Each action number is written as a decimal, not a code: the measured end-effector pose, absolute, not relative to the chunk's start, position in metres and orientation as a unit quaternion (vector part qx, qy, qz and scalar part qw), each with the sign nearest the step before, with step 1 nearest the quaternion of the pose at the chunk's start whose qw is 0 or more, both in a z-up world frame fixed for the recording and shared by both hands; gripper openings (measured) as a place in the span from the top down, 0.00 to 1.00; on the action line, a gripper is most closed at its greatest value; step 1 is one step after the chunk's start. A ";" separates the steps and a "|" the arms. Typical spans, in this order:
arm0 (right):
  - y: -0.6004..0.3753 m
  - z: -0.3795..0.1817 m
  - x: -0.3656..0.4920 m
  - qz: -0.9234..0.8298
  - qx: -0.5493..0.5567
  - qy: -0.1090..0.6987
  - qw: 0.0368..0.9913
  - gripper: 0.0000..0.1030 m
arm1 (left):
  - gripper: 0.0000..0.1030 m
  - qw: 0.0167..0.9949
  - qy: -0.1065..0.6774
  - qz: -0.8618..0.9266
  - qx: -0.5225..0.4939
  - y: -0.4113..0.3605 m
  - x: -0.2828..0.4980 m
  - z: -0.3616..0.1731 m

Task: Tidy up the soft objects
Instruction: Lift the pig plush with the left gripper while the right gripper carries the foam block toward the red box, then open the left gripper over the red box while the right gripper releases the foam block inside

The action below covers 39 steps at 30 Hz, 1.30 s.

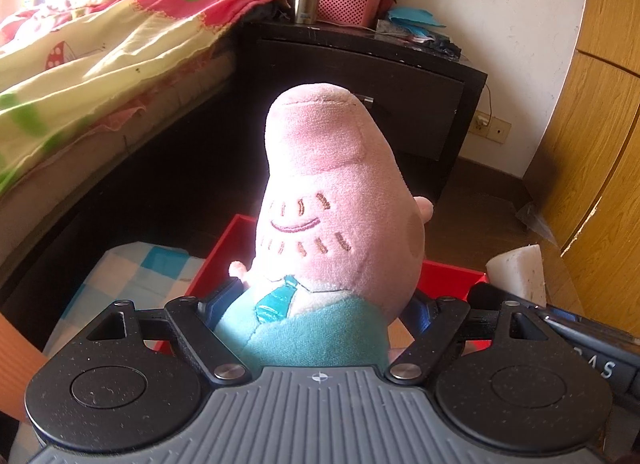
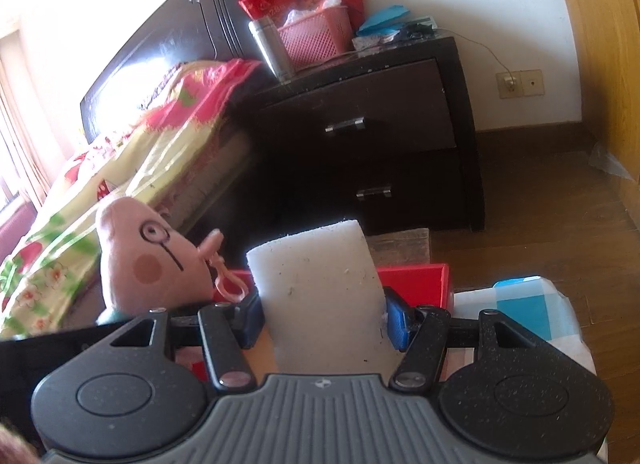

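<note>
A pink pig plush toy in a teal shirt stands between the fingers of my left gripper, which is shut on its body. The same plush toy shows at the left of the right wrist view. My right gripper is shut on a white sponge block, held upright. That sponge block peeks in at the right of the left wrist view. Both grippers hang over an open red box on the floor, whose red wall shows behind the sponge.
A bed with a floral quilt lies to the left. A dark nightstand stands ahead, bearing a steel flask and a pink basket. A blue-checked cloth lies beside the box. A wooden wardrobe lines the right.
</note>
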State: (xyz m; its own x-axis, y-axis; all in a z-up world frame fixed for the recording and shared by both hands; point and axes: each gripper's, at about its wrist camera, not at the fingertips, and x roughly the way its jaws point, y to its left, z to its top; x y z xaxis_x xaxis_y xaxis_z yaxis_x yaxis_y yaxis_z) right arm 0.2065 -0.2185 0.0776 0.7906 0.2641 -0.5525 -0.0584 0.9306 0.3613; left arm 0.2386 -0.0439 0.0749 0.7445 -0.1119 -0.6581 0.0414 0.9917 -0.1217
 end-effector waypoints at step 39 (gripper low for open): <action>-0.221 0.059 0.232 0.046 0.154 0.338 0.927 0.50 | 0.13 0.929 0.369 -0.025 -0.022 -0.045 0.252 0.065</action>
